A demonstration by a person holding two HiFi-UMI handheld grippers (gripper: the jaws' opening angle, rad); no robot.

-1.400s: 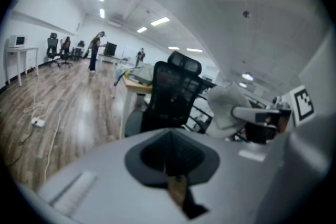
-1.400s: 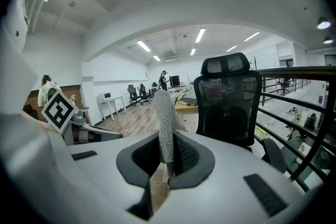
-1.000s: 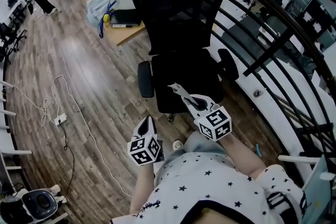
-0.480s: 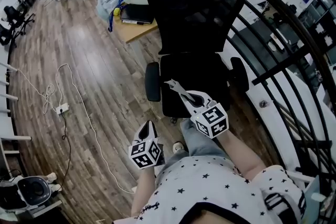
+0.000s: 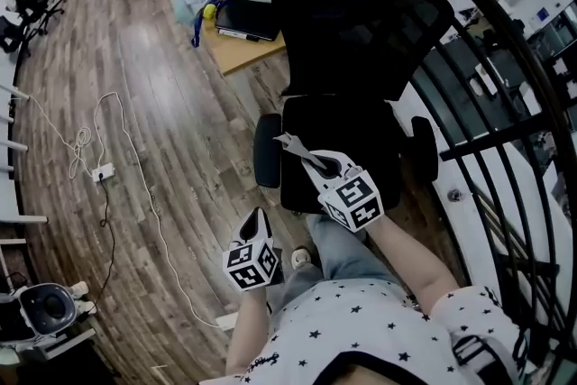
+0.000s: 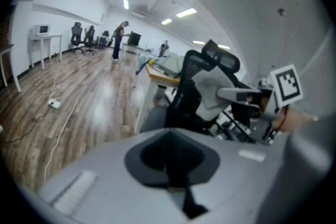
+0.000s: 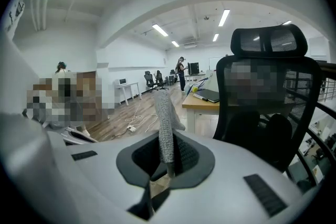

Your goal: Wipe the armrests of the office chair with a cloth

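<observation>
The black mesh office chair (image 5: 361, 22) stands in front of me, its left armrest (image 5: 266, 151) and right armrest (image 5: 424, 149) flanking the seat. My right gripper (image 5: 290, 143) is shut on a grey cloth (image 5: 302, 154) and hovers over the front left of the seat, just right of the left armrest. In the right gripper view the cloth (image 7: 165, 123) sticks up from between the jaws, with the chair (image 7: 268, 102) to its right. My left gripper (image 5: 259, 216) hangs lower, shut on nothing, in front of the left armrest. The left gripper view shows the chair (image 6: 191, 94) side-on.
A wooden desk (image 5: 234, 50) with a laptop (image 5: 248, 18) and bags stands behind the chair on the left. A black railing (image 5: 505, 131) curves along the right. A white cable and power strip (image 5: 101, 171) lie on the wood floor at left. A person (image 6: 119, 39) stands far off.
The chair has come nearer and sits more centred under me. The right gripper with the cloth has drawn closer to the left armrest. The left gripper has barely moved.
</observation>
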